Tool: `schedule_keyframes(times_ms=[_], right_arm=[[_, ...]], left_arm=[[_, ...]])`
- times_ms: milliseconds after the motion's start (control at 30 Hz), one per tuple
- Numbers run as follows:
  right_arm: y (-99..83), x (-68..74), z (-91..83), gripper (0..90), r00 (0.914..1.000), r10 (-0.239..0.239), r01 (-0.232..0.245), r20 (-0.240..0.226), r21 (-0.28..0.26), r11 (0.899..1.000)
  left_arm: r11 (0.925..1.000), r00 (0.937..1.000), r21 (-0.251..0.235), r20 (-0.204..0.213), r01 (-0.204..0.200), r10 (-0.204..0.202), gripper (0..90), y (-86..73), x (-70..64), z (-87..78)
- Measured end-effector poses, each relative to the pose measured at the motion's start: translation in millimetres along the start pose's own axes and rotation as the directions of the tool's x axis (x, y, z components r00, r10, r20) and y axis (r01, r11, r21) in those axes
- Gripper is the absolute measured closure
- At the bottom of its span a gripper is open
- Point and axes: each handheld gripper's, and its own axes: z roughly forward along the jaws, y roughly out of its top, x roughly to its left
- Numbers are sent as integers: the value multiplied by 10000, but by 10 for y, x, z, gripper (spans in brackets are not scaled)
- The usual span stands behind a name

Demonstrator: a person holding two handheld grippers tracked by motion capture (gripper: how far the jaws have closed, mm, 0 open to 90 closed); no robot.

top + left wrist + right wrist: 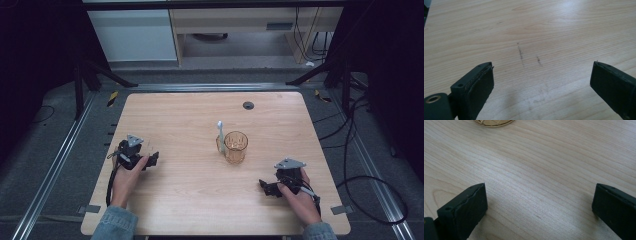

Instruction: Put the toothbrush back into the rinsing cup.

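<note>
An amber see-through cup (236, 147) stands upright near the middle of the wooden table (190, 110). A light toothbrush (219, 131) stands in it, leaning over the left rim with its head up. My left gripper (152, 159) rests low over the table at the left, well apart from the cup, jaws wide open (541, 80) over bare wood. My right gripper (263, 187) sits at the front right, below and right of the cup, also open (540, 202) with nothing between its fingers. The cup's base (494, 122) shows at the top edge of the right gripper view.
A small dark round grommet (248, 105) sits in the tabletop near the far edge. Cables (350, 165) trail off the right side of the table. Faint scuff marks (520, 53) lie on the wood ahead of the left gripper.
</note>
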Motion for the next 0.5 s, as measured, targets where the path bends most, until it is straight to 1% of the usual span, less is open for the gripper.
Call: schedule_keyframes(times_ms=[100,200,267,400,500], right_arm=[[0,-1,-1,4,10000,-21,21,-2,6,10000],[0,0,0,4,10000,-2,2,-2,1,10000],[0,0,0,4,10000,-1,1,-1,0,10000],[0,0,0,4,10000,-3,3,-1,0,10000],[0,-1,0,4,10000,-21,21,-2,7,10000]], left_arm=[[10000,10000,72,0,63,-63,49,-24,44,27],[9996,9999,254,17,128,-128,49,-62,74,80],[9993,9999,342,-17,149,-149,50,-78,82,108],[9992,9997,332,53,235,-237,50,-96,87,129],[9984,9998,539,77,196,-200,49,-111,89,165]])
